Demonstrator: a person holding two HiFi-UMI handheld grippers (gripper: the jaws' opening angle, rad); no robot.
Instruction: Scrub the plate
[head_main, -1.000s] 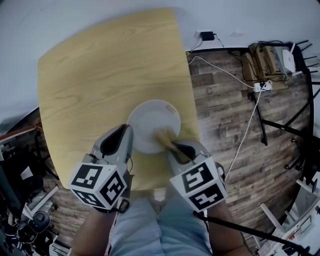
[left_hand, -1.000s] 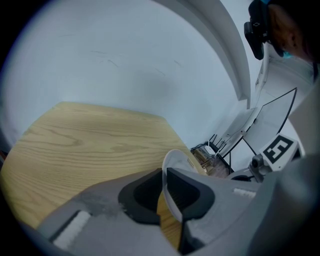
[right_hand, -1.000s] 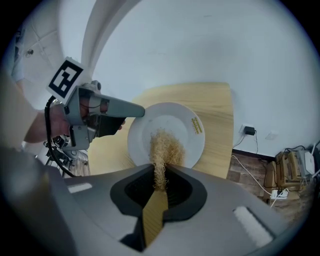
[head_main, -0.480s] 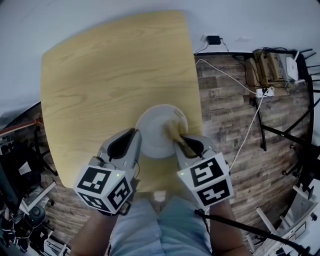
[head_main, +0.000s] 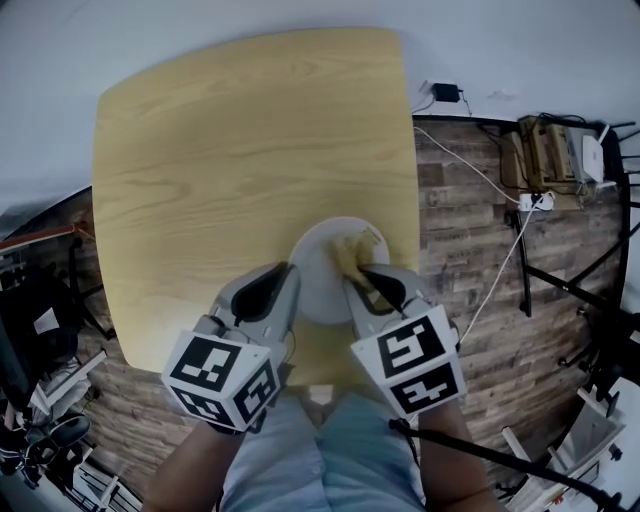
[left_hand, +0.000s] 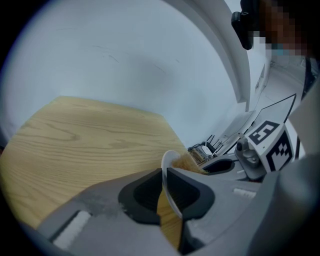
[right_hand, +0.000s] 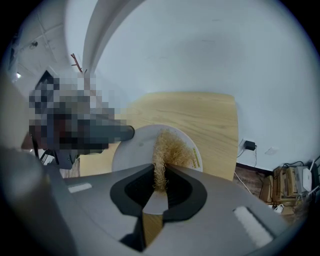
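A white plate (head_main: 322, 262) lies near the front right edge of the wooden table (head_main: 230, 150). My left gripper (head_main: 288, 278) is shut on the plate's left rim; the rim (left_hand: 167, 175) shows edge-on between its jaws in the left gripper view. My right gripper (head_main: 358, 272) is shut on a tan fibrous scrubber (head_main: 350, 252) that rests on the plate's right half. In the right gripper view the scrubber (right_hand: 167, 150) fans out over the plate (right_hand: 132, 150) ahead of the jaws.
Right of the table is wood-plank floor (head_main: 470, 230) with a white cable (head_main: 495, 255), a power strip (head_main: 532, 200) and a wooden crate (head_main: 560, 150). Dark clutter (head_main: 40, 330) stands at the left. The person's lap (head_main: 320, 450) is just below the grippers.
The plate, both grippers and the scrubber have shifted a little right and toward the table's front edge in the head view; the scrubber has moved further onto the plate's right half.
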